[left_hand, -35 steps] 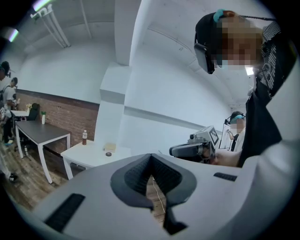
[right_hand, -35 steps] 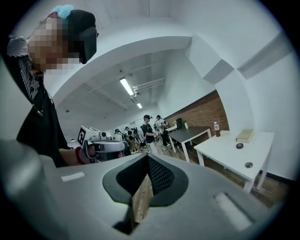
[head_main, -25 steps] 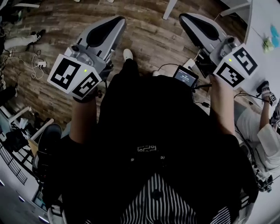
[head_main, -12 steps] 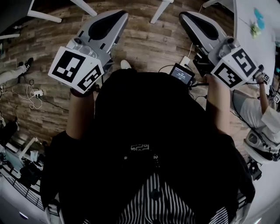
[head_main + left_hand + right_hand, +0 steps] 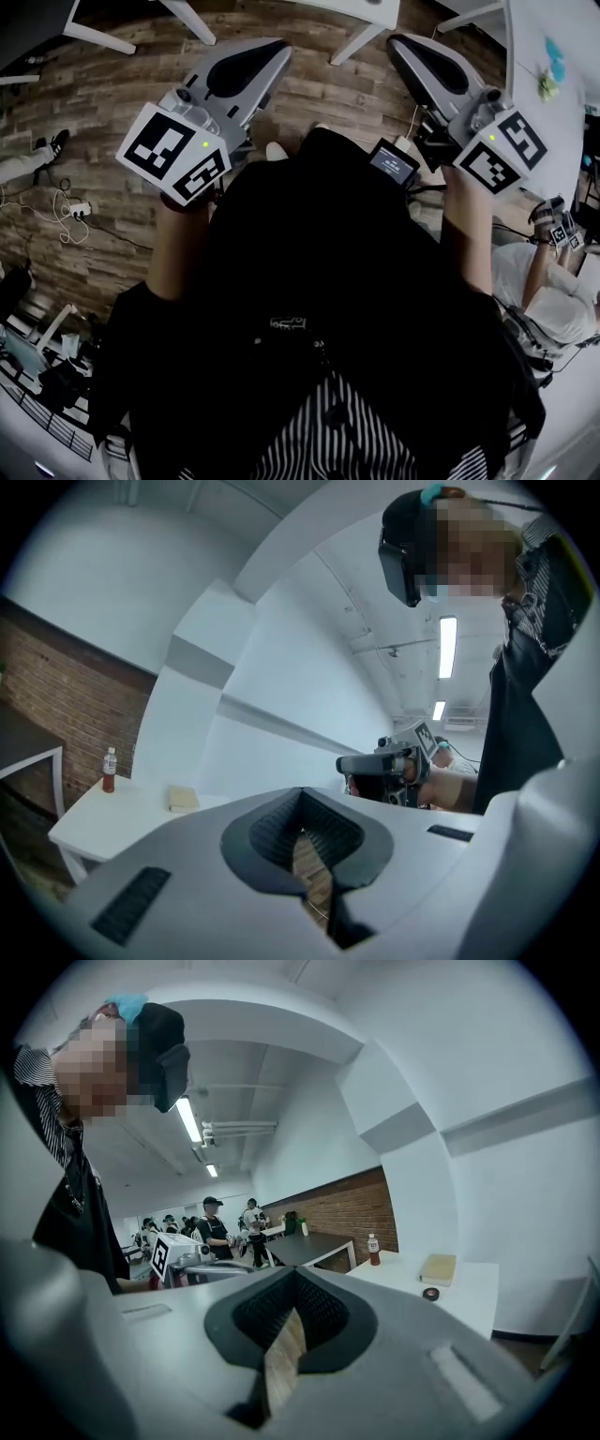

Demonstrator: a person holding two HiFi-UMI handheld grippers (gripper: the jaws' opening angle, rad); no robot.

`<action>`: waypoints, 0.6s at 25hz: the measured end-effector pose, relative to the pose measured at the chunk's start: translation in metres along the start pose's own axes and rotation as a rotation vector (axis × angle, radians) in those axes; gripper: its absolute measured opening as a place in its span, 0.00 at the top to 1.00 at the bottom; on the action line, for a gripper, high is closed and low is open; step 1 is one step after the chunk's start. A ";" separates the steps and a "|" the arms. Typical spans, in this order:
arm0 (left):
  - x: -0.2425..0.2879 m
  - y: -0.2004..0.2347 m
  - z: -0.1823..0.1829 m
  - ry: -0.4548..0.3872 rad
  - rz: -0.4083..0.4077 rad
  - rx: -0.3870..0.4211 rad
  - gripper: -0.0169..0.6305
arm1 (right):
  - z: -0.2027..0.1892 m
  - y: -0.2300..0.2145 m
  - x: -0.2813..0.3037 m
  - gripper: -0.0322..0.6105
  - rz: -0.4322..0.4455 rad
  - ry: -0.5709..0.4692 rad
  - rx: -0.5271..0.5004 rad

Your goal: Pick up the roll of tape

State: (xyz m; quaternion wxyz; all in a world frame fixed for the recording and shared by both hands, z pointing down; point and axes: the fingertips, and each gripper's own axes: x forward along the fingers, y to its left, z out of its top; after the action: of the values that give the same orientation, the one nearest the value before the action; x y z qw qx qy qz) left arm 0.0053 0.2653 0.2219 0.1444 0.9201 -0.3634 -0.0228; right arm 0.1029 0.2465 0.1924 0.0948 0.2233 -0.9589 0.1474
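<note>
**Both claws closed and empty; tape lies on the white desk**

In the head view the person holds the left claw [image 5: 262, 56] and the right claw [image 5: 412, 52] out in front of the body, side by side and apart, above a wooden floor [image 5: 112, 94].

The left gripper view shows its jaws brought together, with only a narrow slit of floor showing between the ribbed pads and nothing held. The right gripper view shows the same: jaws together and nothing gripped.

The roll of tape [image 5: 430, 1294] appears only in the right gripper view. It is a small dark ring lying flat on a white desk [image 5: 469, 1312], off to the right of the jaws and well apart from them. A tan book [image 5: 438, 1268] lies just beside it, farther back. A bottle [image 5: 373, 1249] with a red label stands upright near the desk's far left corner. Behind that desk are a dark desk [image 5: 309, 1246] and a brick wall [image 5: 342, 1206]. Several people [image 5: 214, 1227] stand farther down the room.
</note>
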 end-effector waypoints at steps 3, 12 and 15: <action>-0.013 0.043 -0.020 0.003 0.078 -0.032 0.96 | -0.012 -0.014 0.042 0.94 0.052 0.001 0.006; -0.064 0.115 -0.002 -0.020 0.263 -0.023 0.96 | 0.011 -0.022 0.133 0.94 0.192 0.042 -0.028; -0.071 0.134 0.002 -0.039 0.311 -0.040 0.96 | 0.020 -0.025 0.156 0.94 0.239 0.067 -0.043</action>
State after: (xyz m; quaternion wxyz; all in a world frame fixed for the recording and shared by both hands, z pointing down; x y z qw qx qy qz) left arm -0.1354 0.2198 0.2533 0.1575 0.8491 -0.5036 -0.0255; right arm -0.0253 0.1561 0.2181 0.1131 0.1003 -0.9779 0.1446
